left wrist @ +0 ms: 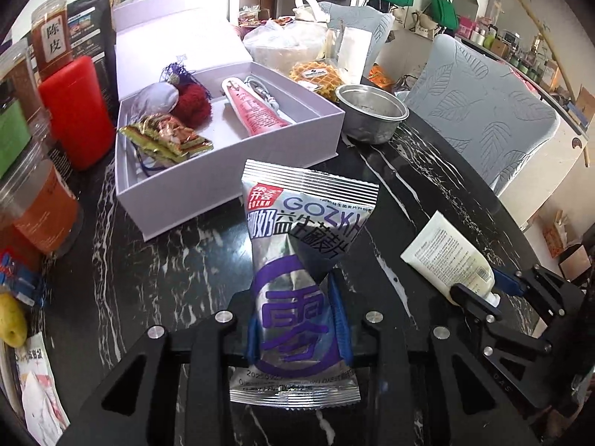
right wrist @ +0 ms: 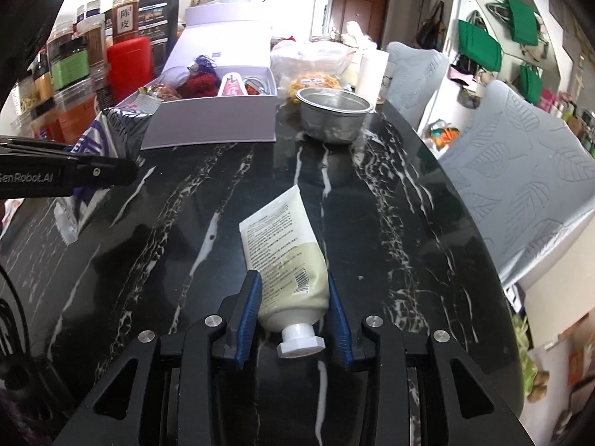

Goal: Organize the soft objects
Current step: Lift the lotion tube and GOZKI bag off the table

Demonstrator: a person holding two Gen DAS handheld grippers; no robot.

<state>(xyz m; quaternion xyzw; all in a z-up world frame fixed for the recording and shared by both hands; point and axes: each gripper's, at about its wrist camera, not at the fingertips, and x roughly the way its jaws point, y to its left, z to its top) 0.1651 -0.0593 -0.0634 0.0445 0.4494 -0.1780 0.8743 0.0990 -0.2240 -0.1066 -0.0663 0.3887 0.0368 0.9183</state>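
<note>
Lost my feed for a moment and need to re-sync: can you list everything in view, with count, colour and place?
snack packet: 1, silver and purple, lifted off the table in the left hand-held gripper
cream tube: 1, off-white, white cap, lying on the table between the right fingers
gift box: 1, white, lid open, far left of the table
pink tube: 1, in the box
red pompom: 1, in the box
gold foil packets: a few, box front corner
metal bowl: 1, silver, right of the box
red canister: 1, left of the box
jars: several, amber and green, far left
table: 1, black marble
chairs: 2, grey-blue covers, far side
left hand-held gripper: shut on the packet
right hand-held gripper: straddling the tube's cap end, grip unclear
</note>
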